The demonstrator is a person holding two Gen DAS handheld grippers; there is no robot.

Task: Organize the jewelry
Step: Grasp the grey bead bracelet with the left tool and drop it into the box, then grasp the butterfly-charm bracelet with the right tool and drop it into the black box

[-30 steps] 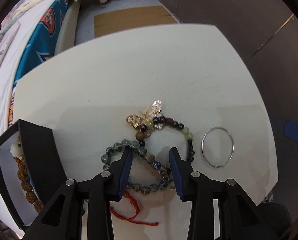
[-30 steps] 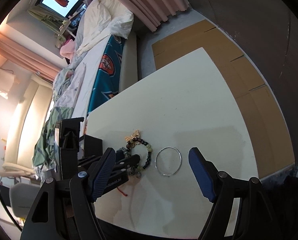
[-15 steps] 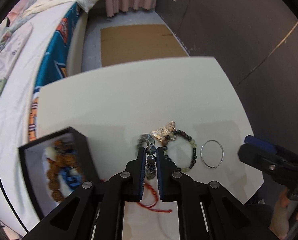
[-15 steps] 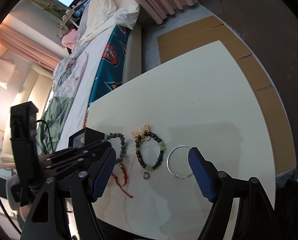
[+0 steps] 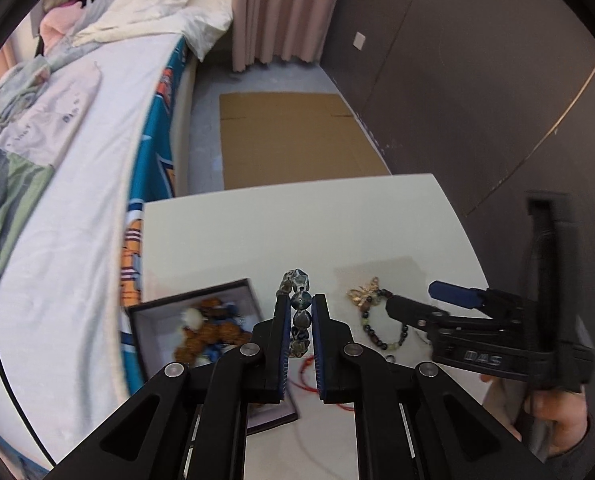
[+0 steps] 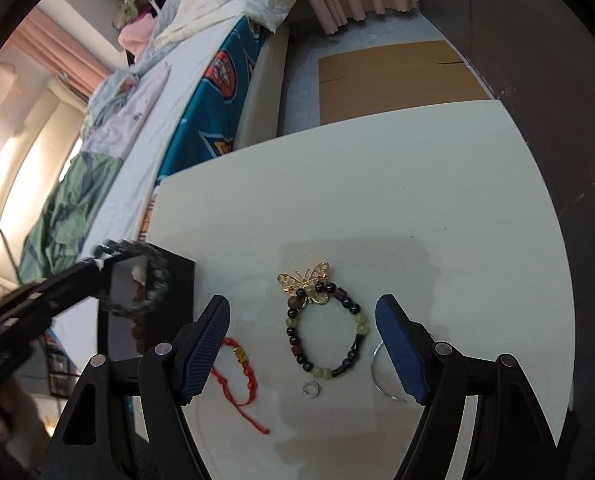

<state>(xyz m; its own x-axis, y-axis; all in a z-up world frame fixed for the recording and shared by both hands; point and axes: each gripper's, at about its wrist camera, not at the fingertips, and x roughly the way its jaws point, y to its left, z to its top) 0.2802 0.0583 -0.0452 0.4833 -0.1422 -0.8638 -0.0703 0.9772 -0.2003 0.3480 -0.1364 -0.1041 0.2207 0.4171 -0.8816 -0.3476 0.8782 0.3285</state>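
My left gripper (image 5: 300, 308) is shut on a grey-green bead bracelet (image 5: 298, 312) and holds it in the air next to the open black jewelry box (image 5: 153, 312). The bracelet (image 6: 153, 272) hangs over the box (image 6: 177, 280) in the right wrist view. My right gripper (image 6: 303, 320) is open above the white table (image 6: 377, 200), over a dark and green bead bracelet (image 6: 323, 332) with a gold butterfly brooch (image 6: 303, 278) at its top. A red cord bracelet (image 6: 241, 368), a small silver ring (image 6: 310, 389) and a thin silver bangle (image 6: 377, 364) lie nearby.
The box holds brown beads and a blue piece (image 5: 209, 332). A bed (image 5: 57, 160) runs along the table's left edge. Flat cardboard (image 5: 293, 136) lies on the floor beyond the table. A dark wall (image 5: 497, 80) stands to the right.
My left gripper shut on the grey-green bracelet, lifted it off the table and carried it left toward the box. My right gripper moved closer over the dark bead bracelet.
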